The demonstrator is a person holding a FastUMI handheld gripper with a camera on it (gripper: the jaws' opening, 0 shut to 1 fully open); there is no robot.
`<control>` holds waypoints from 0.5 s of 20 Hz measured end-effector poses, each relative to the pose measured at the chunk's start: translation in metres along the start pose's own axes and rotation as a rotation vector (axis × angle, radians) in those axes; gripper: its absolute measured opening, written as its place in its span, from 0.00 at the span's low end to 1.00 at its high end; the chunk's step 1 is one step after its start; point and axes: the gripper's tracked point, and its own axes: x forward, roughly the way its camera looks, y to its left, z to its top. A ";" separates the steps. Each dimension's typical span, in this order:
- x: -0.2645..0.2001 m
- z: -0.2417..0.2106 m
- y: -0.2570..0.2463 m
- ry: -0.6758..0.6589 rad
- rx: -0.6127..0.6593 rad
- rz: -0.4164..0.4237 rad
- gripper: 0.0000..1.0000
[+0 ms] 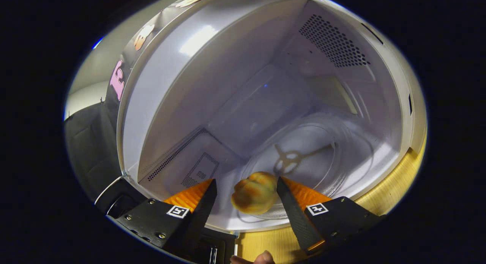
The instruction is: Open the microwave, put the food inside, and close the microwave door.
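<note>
My hand-held gripper (246, 190) points into the open microwave (265, 85), its fingers spread fairly wide. The food, a small golden bun (253, 192), lies between them on the near edge of the glass turntable (326, 157). It sits close against the right finger (290, 203), perhaps touching it, while a clear gap separates it from the left finger (205, 203), so I am not clamping it. Beyond the fingertips, the turntable's hub (288, 161) shows through the glass. The microwave stands on a wooden worktop (383, 195), which shows below its front edge, beside the right finger.
</note>
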 end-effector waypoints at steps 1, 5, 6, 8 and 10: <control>-0.001 0.004 -0.001 -0.019 -0.021 -0.013 0.97; -0.011 0.019 0.013 -0.086 -0.073 0.006 0.96; -0.014 0.021 0.014 -0.105 -0.105 0.002 0.96; -0.017 0.022 0.019 -0.110 -0.129 0.007 0.96; -0.020 0.019 0.024 -0.098 -0.127 0.015 0.96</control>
